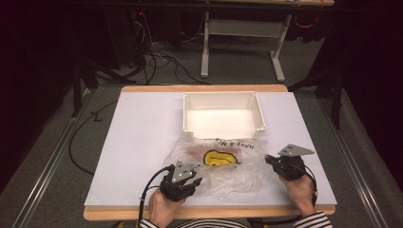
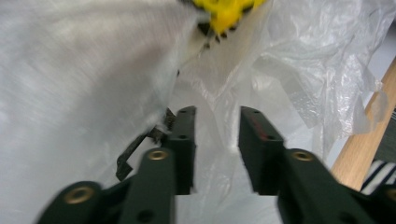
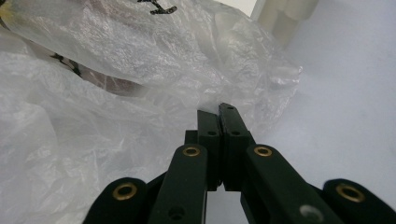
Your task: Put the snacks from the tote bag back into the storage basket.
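While the right gripper (image 3: 219, 111) is pinching the thin, slippery smiley-face plastic bag (image 1: 223, 166) at its edge, the left gripper (image 2: 217, 133) is gaping partway over limp film, gripping nothing.

Hidden, cropped and blurred parts of the bag scene

In the left gripper view the clear plastic bag (image 2: 299, 51) is motion-smeared on its left side, and its yellow smiley print (image 2: 226, 11) is cut by the top edge. In the right gripper view the bag's black lettering (image 3: 156, 7) is cropped at the top, unreadable, and the white bin (image 3: 285, 14) shows just a corner. Whether film is pinched between the right gripper (image 3: 218, 112) jaws cannot be told. In the high view both forearms run off the bottom edge, and something reddish inside the bag stays indistinct.
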